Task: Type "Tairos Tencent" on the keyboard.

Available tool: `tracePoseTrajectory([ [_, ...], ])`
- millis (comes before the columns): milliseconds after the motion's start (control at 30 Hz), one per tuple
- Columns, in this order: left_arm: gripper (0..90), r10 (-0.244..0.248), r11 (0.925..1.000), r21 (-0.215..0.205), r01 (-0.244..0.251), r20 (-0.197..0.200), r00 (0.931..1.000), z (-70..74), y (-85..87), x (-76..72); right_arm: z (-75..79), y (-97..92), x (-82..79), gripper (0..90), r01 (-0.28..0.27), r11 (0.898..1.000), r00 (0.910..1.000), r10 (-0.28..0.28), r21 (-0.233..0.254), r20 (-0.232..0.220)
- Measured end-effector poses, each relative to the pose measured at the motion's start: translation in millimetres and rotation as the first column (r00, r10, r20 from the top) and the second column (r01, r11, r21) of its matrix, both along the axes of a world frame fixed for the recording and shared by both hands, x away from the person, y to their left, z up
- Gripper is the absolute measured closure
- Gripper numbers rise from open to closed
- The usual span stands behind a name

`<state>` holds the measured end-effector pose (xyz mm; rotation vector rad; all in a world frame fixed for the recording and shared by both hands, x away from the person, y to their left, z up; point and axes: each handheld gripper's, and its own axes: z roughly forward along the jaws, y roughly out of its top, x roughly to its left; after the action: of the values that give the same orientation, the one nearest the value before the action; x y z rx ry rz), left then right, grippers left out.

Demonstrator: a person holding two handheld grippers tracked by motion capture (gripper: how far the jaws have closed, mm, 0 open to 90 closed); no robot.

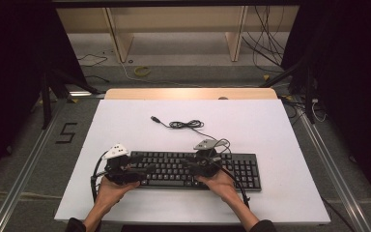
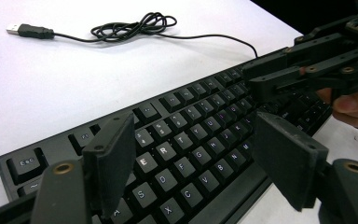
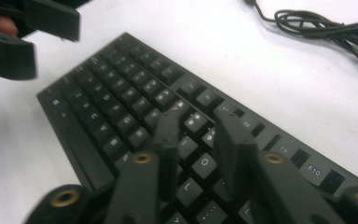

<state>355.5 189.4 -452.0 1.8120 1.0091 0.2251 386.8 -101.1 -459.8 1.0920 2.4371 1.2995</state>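
Observation:
A black keyboard (image 1: 193, 169) lies near the front of the white table (image 1: 270, 130), and its cable (image 1: 186, 124) is coiled behind it with the USB plug (image 1: 155, 118) loose. My left gripper (image 1: 146, 168) hovers over the keyboard's left end, pointing right. In the left gripper view its jaws (image 2: 193, 123) stand wide open above the letter keys (image 2: 191, 135), with nothing between them. My right gripper (image 1: 184, 164) points left over the middle keys. In the right gripper view its jaws (image 3: 198, 119) are close together with a narrow empty gap, just above the keys (image 3: 121, 107).
A hand holds each gripper at the table's front edge. The coiled cable (image 2: 130, 25) and plug (image 2: 28, 30) lie on bare white surface beyond the keyboard. Wooden shelving (image 1: 174, 29) and loose wires (image 1: 270, 48) are on the floor past the table's far edge.

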Motion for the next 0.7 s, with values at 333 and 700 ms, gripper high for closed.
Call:
tracePoseTrajectory([
  [333, 28.7, 0.013, 0.9999, 0.001, -0.013, 0.002, 0.9999, -1.3, 4.9, -3.5, -8.3, 6.1, 3.6, 90.0, 0.006, 0.998, 0.9999, -0.007, -0.068, -0.015],
  [700, 28.4, 0.012, 0.9999, 0.007, -0.012, 0.005, 0.9999, -2.6, 7.6, -7.2, -14.9, 8.7, 5.6, 90.0, -0.005, 0.994, 0.9993, 0.001, -0.108, -0.039],
])
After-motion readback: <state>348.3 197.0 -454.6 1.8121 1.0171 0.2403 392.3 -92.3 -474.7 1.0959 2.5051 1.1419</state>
